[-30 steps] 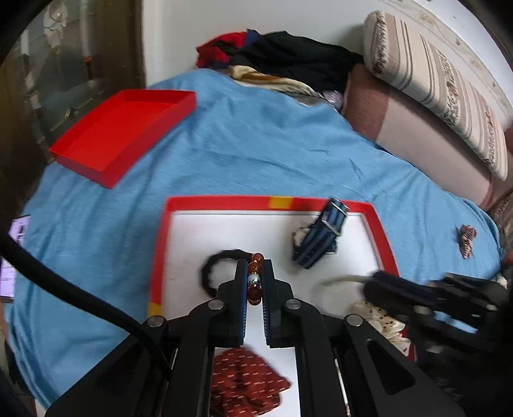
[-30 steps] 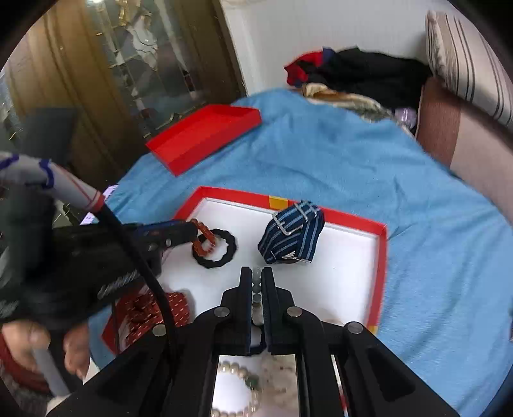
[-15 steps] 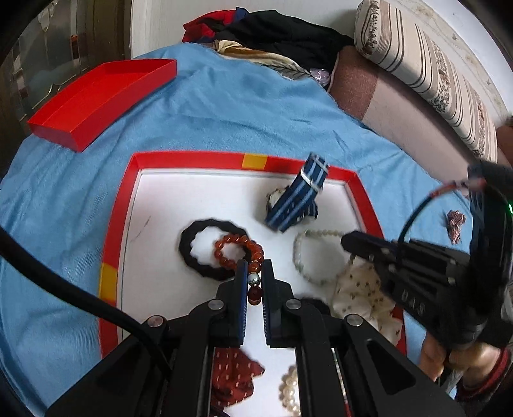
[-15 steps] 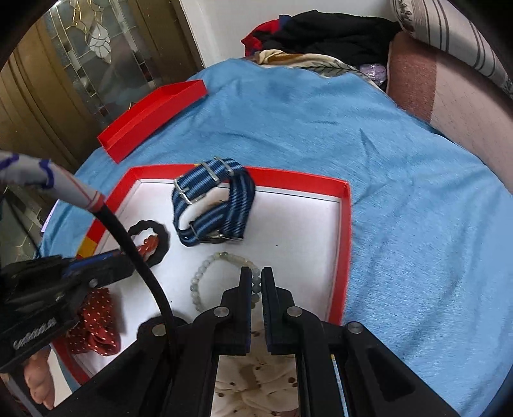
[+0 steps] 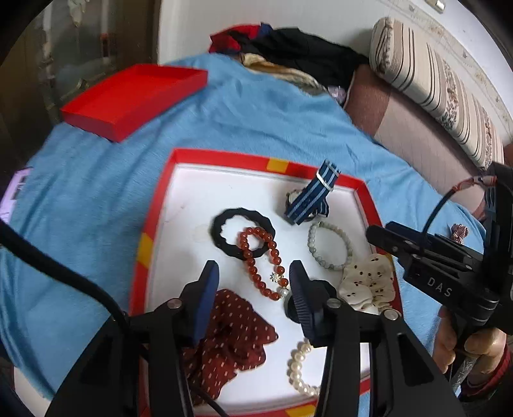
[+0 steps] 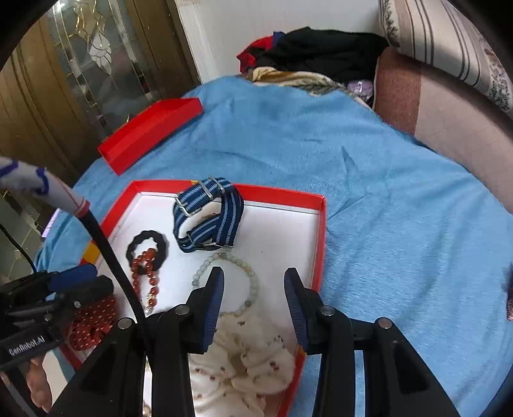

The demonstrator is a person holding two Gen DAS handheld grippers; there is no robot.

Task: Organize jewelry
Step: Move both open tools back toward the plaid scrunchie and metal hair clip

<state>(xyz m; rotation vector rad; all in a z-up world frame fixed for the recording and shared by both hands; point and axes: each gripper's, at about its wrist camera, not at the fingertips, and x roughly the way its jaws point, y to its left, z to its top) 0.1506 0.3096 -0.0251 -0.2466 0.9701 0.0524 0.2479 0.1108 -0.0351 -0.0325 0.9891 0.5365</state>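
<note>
A blue blanket [image 6: 368,179] is spread over the bed, bounded by a white wall [image 6: 256,29], a striped cushion [image 5: 433,83] above a brown padded backrest [image 6: 449,118], heaped clothes [image 6: 314,61] and a leaded-glass wooden door [image 6: 86,64].

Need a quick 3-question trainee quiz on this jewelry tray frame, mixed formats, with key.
1. True or false: the left gripper is shut on the red bead bracelet.
2. Multiple choice: the red bead bracelet partly overlaps which item? A) the black hair tie B) the pearl bracelet C) the striped watch strap
3. Fill in: the pale green bead bracelet lies inside the ____, beside the cream scrunchie.

Key
1. False: its jaws are open, and the bracelet lies flat on the tray. The right gripper is open too.
2. A
3. Red-rimmed white tray
</note>
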